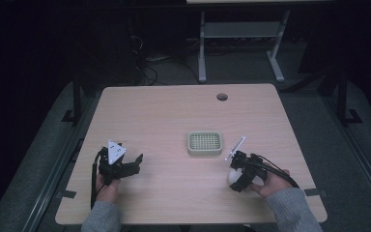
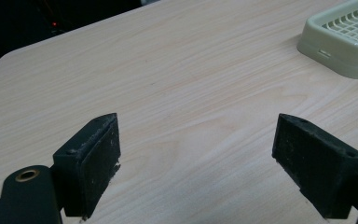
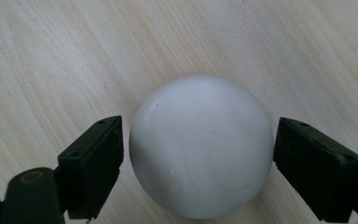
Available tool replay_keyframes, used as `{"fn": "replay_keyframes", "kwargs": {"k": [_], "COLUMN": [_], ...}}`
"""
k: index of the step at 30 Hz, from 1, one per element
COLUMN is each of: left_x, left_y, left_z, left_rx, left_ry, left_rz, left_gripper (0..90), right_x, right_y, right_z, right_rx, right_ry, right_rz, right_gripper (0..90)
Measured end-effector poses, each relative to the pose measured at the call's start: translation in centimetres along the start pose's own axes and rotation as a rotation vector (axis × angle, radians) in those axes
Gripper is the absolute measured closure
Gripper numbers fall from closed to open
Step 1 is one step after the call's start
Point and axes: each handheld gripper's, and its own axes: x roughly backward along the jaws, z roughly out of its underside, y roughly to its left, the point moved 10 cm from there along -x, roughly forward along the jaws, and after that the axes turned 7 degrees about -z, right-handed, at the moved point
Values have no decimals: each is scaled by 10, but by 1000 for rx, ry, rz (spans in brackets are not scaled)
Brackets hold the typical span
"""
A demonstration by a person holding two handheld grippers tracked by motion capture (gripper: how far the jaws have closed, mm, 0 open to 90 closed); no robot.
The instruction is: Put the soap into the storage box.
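Note:
A white ball [image 3: 200,140] rests on the light wooden table [image 1: 174,111] at the front right. My right gripper [image 3: 198,161] stands open around it, one jaw on each side, with a thin gap at the left and the right jaw about at its surface. In the high view the ball [image 1: 231,177] peeks out between the jaws of the right gripper [image 1: 236,175]. My left gripper [image 1: 134,164] hovers open over the front left of the table. Nothing lies between the jaws of the left gripper [image 2: 196,154].
A pale green tray with a grid top [image 1: 205,143] sits mid-table, left of and beyond the ball; its corner [image 2: 345,42] appears at the upper right. A round cable hole [image 1: 222,96] lies near the far edge. A desk frame [image 1: 241,43] stands behind.

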Motion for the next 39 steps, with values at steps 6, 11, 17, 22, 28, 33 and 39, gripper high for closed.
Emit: {"fn": "replay_keyframes", "kwargs": {"k": [6, 11, 17, 22, 28, 33, 39], "left_x": [0, 0, 0, 0, 0, 0, 0], "left_y": [0, 0, 0, 0, 0, 0, 0], "left_z": [0, 0, 0, 0, 0, 0, 0], "left_rx": [2, 2, 3, 3, 3, 3, 2], "left_ry": [-1, -1, -1, -1, -3, -2, -3], "left_rz": [-2, -1, -2, -2, -1, -1, -1], "left_gripper": [148, 148, 148, 148, 148, 148, 148], "right_x": [-5, -9, -11, -12, -13, -14, -13], "right_y": [-1, -1, 0, 0, 0, 0, -1], "right_z": [1, 2, 3, 3, 5, 5, 5], "right_rx": [-2, 2, 6, 7, 12, 14, 13], "right_ry": [23, 39, 49, 54, 66, 73, 73], "right_rz": [-6, -3, -3, 2, 10, 9, 12], "right_gripper": [155, 155, 158, 161, 196, 213, 229]}}
